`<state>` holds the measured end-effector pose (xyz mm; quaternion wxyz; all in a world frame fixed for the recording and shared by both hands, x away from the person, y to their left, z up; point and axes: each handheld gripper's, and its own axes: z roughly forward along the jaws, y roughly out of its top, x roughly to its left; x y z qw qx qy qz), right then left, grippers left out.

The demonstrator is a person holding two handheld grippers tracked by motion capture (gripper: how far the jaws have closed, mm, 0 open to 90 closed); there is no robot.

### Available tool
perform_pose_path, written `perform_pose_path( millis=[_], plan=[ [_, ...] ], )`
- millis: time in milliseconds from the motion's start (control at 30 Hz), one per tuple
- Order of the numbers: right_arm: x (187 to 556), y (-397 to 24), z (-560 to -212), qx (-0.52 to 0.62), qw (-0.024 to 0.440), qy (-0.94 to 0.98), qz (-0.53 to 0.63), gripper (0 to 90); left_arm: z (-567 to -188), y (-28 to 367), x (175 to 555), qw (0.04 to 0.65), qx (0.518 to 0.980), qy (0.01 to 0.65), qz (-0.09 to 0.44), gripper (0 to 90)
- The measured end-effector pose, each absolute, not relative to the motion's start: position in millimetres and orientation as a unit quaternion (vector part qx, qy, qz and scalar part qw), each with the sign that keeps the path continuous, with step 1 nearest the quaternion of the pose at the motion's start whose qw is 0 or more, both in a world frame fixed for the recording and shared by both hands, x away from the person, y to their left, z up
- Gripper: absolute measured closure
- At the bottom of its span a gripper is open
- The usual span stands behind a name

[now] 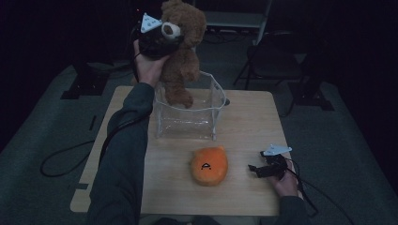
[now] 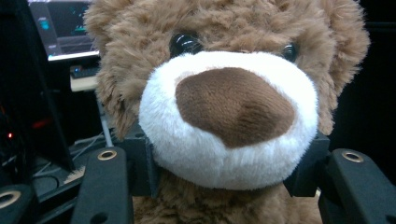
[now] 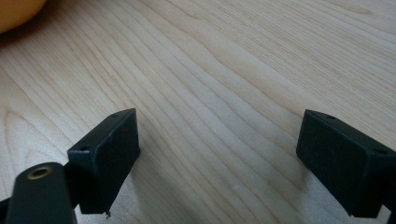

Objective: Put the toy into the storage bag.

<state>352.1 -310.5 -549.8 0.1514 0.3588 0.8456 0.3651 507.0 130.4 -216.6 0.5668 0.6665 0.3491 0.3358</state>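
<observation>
Between the jaws of the left tool (image 2: pixel 229 168) sits the muzzle of a brown teddy bear (image 2: pixel 224 107), pinched from both sides so that the white plush bulges over the black pads; the tool is clenched on the bear's head. From the high view the left tool (image 1: pixel 157 40) is raised well above the counter (image 1: pixel 244 122), and the teddy bear (image 1: pixel 183 51) hangs from it with its feet dangling just inside the rim of a clear plastic bin (image 1: pixel 213 110) that stands open at the far middle of the counter. The step in hand looks like lowering the bear into that bin. To do it well, I would keep the grip firm until the body is down inside the walls, centre the legs over the opening so they do not catch on the near rim, and open only once the toy's weight rests on the floor of the bin, since soft plush held by the snout could slip or swing. The right tool (image 3: pixel 219 154) rests low over the bare wood, jaws spread wide with nothing between them. Near it, in front of the bin, lies an orange plush (image 1: pixel 209 165), probably next.
</observation>
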Motion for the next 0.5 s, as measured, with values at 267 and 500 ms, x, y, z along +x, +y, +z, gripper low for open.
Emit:
perform_pose_path(
  millis=[267, 500],
  plan=[
    [352.0, -310.5, -549.8, 0.360, 0.152, 0.845, 0.365, 12.5, -219.8, 118.6, 507.9, 0.574, 0.679, 0.320, 0.326, 41.6],
    [352.0, -310.5, -549.8, 0.360, 0.152, 0.845, 0.365, 12.5, -224.7, 108.1, 508.7, 0.584, 0.684, 0.303, 0.316, 41.6]
  ],
)
